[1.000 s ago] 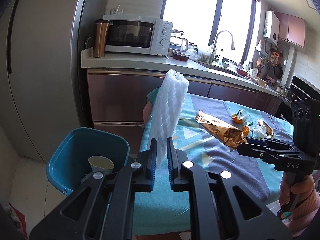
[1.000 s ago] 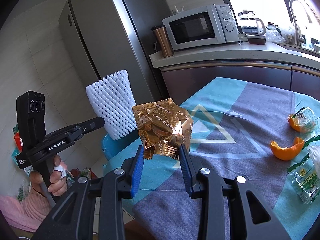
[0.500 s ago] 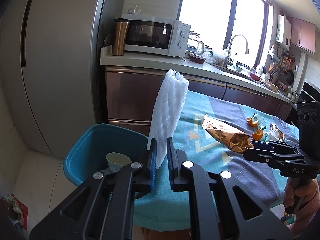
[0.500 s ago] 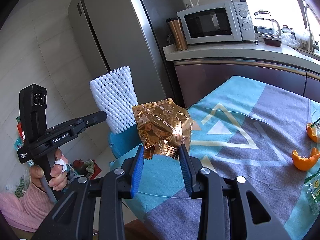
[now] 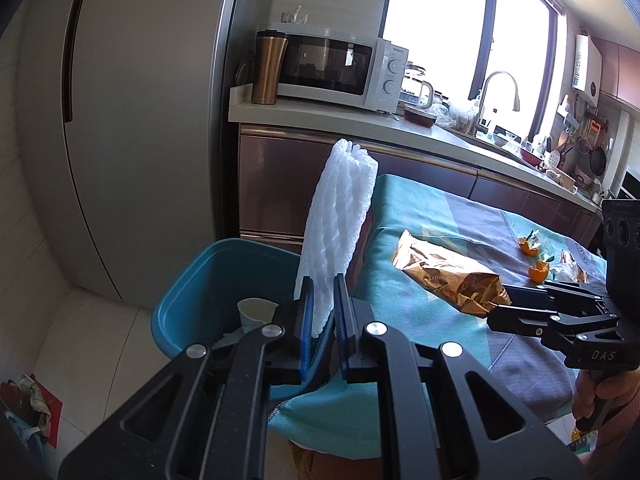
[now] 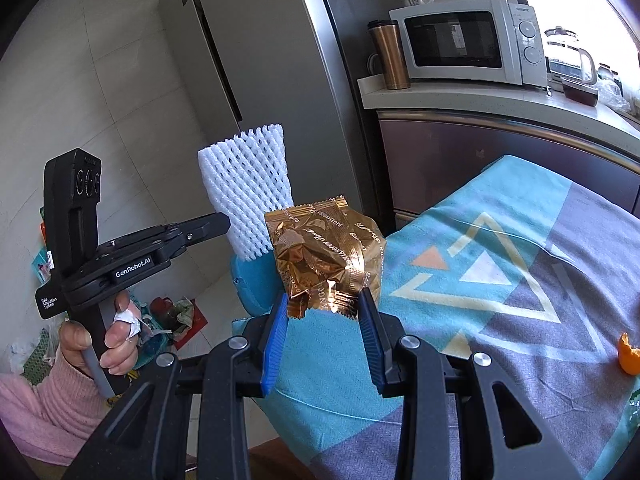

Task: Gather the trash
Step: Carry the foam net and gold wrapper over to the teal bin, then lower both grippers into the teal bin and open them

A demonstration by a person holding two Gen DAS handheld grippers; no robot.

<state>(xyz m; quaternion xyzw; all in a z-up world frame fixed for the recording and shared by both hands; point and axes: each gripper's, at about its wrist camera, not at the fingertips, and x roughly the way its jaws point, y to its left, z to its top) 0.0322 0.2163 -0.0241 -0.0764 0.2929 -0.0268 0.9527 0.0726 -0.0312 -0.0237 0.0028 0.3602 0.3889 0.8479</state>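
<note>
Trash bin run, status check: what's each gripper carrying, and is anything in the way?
Left gripper shut on white foam net. Right gripper shut on gold snack wrapper. Blue bin beside table, paper cup inside. Nothing blocking.

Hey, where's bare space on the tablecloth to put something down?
Free: the tablecloth around the triangle pattern, between its near-left corner and the orange peel. Crowded: the far right end, where orange peels and clear wrappers cluster.
</note>
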